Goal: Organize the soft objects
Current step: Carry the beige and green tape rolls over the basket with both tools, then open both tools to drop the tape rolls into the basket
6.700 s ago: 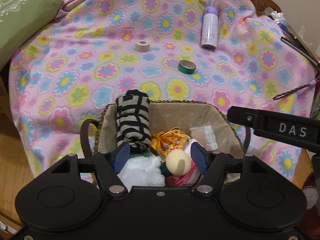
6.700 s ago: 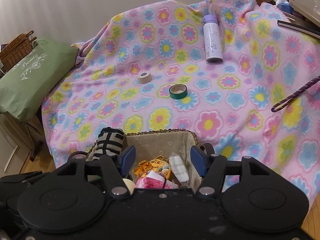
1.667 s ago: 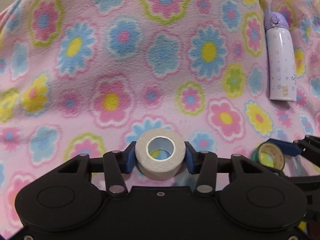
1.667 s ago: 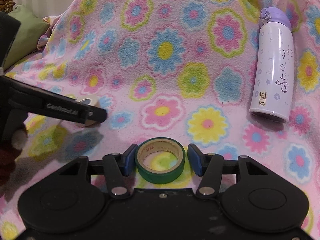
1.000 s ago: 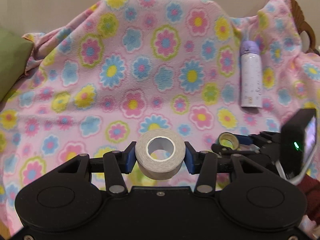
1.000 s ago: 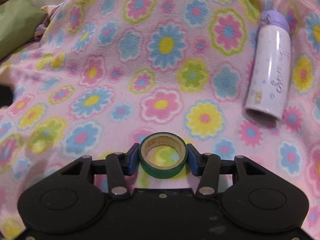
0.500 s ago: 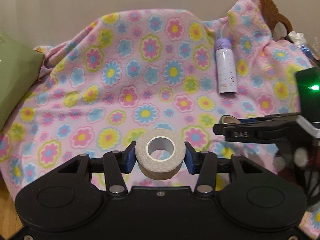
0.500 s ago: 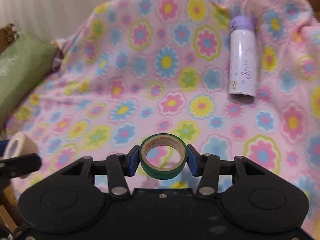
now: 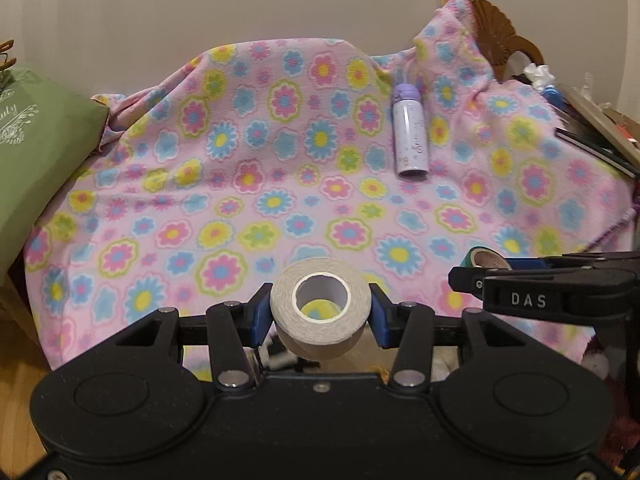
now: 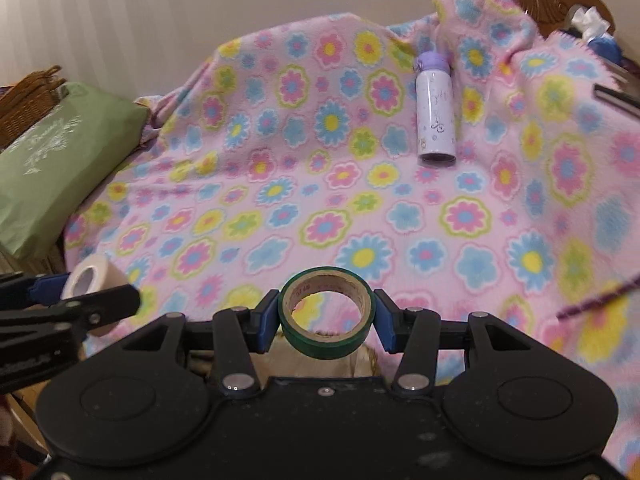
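Note:
My left gripper point(image 9: 319, 315) is shut on a white tape roll point(image 9: 352, 308) and holds it in the air above the near edge of the flowered blanket point(image 9: 280, 200). My right gripper point(image 10: 326, 322) is shut on a green tape roll point(image 10: 316, 350), also lifted. In the left wrist view the right gripper and the green roll point(image 9: 480, 258) show at the right. In the right wrist view the white roll point(image 10: 94, 278) shows at the left. A woven basket rim point(image 10: 370, 358) peeks out just below the green roll; its contents are hidden.
A purple-capped white bottle point(image 9: 409, 136) lies on the blanket at the back right. A green cushion point(image 9: 36, 152) sits at the left, with a wicker basket point(image 10: 28, 96) behind it. Books and clutter point(image 9: 592, 128) lie at the far right. A purple cord point(image 10: 592, 300) lies on the blanket's right.
Both grippers have pulled back and up from the blanket, each carrying its tape roll. The view has widened and the basket rim now shows under the right gripper.

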A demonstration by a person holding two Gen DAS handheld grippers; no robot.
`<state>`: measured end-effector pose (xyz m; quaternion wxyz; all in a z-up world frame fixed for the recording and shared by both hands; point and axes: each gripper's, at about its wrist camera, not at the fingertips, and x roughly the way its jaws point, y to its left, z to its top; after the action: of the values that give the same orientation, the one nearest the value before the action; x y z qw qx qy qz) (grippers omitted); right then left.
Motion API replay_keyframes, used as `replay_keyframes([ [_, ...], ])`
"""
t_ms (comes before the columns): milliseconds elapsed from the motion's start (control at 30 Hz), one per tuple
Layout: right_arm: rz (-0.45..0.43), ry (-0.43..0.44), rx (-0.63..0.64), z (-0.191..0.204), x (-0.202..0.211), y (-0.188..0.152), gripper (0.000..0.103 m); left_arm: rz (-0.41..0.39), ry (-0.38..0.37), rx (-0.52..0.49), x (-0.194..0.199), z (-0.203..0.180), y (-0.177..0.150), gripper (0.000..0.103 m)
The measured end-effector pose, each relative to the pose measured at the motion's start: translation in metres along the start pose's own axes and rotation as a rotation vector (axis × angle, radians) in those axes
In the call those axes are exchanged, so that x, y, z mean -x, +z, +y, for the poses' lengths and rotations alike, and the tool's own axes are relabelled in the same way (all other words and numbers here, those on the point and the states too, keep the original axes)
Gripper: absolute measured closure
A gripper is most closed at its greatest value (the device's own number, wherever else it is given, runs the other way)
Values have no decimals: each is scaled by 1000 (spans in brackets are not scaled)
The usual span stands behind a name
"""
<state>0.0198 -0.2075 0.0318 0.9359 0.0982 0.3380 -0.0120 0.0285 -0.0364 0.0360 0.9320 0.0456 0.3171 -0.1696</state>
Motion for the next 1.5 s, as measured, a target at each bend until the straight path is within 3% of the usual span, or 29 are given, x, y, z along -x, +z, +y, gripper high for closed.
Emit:
replay_keyframes([
  [200, -48, -15, 0, 7, 49, -29, 55, 23, -6, 28, 18, -7, -22, 55],
  [367, -35, -5, -7, 9, 68, -40, 55, 47, -11, 68, 22, -3, -36, 55],
  [567, -4, -3, 27, 20, 55, -34, 55, 78, -24, 103, 8, 2, -36, 55],
  [700, 13, -6, 45, 26, 45, -27, 55, 115, 9, 111, -8, 2, -36, 55],
  [1000, 59, 8, 19, 24, 29, -19, 54, 167, -11, 123, -23, 1, -35, 55],
  [1067, 61, 4, 13, 23, 26, -17, 54, 170, -6, 120, -24, 1, -33, 50],
  [1133, 60, 6, 13, 23, 25, -16, 54, 170, 1, 122, -24, 1, -31, 36],
  [1267, 58, 2, 9, 22, 26, -16, 53, 176, 11, 131, -24, 3, -30, 35],
  [1333, 59, -2, 4, 21, 27, -17, 51, 184, 15, 137, -23, 4, -30, 29],
  [1500, 61, -23, 1, 19, 31, -19, 40, 195, 30, 156, -19, 5, -31, 26],
])
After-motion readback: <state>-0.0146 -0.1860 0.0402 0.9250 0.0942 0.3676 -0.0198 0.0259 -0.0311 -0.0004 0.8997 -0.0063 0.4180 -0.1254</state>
